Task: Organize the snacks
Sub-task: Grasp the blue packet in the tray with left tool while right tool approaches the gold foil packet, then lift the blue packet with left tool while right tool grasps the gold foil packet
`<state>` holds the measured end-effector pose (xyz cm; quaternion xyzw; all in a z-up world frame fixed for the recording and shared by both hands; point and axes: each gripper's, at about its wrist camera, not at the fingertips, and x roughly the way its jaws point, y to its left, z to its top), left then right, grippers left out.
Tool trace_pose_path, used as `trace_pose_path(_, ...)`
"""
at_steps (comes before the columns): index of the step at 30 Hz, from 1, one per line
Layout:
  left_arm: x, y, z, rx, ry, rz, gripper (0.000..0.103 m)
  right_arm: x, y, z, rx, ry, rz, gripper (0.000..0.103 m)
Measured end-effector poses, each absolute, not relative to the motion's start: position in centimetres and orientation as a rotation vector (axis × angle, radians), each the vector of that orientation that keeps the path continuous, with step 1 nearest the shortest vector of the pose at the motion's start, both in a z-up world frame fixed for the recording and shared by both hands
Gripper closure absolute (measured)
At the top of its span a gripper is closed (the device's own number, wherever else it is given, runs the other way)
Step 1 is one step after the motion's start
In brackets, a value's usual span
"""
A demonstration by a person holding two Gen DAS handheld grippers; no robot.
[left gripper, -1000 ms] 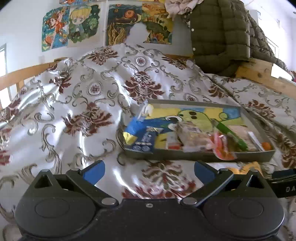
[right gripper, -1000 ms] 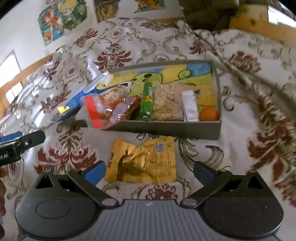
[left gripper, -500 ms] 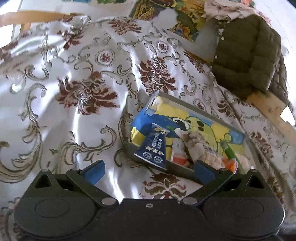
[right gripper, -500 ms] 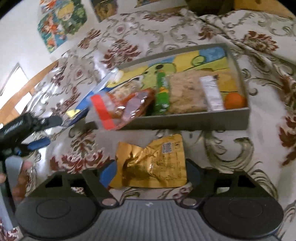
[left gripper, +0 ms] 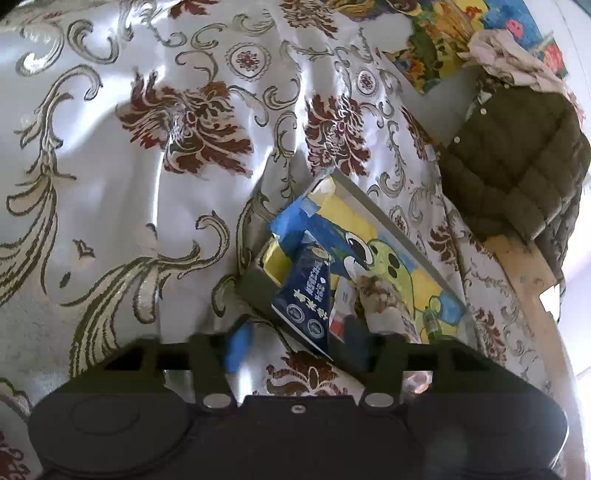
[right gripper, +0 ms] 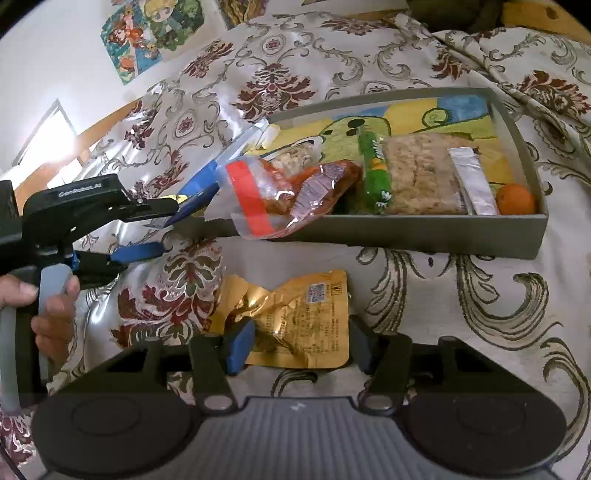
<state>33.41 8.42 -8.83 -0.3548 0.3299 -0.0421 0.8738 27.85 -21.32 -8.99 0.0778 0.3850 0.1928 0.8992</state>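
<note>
A grey tray [right gripper: 406,232] with a cartoon lining holds several snacks on the patterned bedspread. A dark blue packet [left gripper: 308,295] hangs over the tray's near left rim [left gripper: 255,288]. My left gripper [left gripper: 295,343] is open, its fingers on either side of that packet's lower end; it also shows in the right wrist view [right gripper: 162,229]. A yellow snack bag [right gripper: 295,317] lies on the spread in front of the tray. My right gripper [right gripper: 299,347] is open with its fingers on either side of the bag's near end. A clear red-striped bag [right gripper: 280,195] overhangs the tray's front wall.
In the tray lie a green tube [right gripper: 375,170], a rice cracker pack [right gripper: 421,177], a silver sachet [right gripper: 472,181] and an orange [right gripper: 515,199]. A green jacket [left gripper: 517,155] hangs on the wooden bed frame [left gripper: 524,266]. Posters [right gripper: 155,33] are on the wall.
Both grippers have moved forward and partly narrowed. The left now straddles the blue packet at the tray's rim. The right now straddles the yellow bag.
</note>
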Motion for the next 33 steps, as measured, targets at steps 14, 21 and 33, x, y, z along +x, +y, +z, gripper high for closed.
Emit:
trace_pose_path(14, 32.5, 7.5, -8.5, -0.73, 0.635, -0.124, 0.1, 27.7, -20.6, -9.2, 0.153, 0.784, 0.428, 0.026)
trace_pose_path(21, 30.5, 6.7, -8.0, -0.707, 0.632, -0.119, 0.1, 27.7, -19.1, -9.0, 0.152, 0.781, 0.447, 0.013)
trace_pose_path(33, 26.4, 6.3, -6.7, -0.691, 0.648, -0.131, 0.1, 25.9, -16.1, -8.8, -0.066, 0.749, 0.492, 0.014)
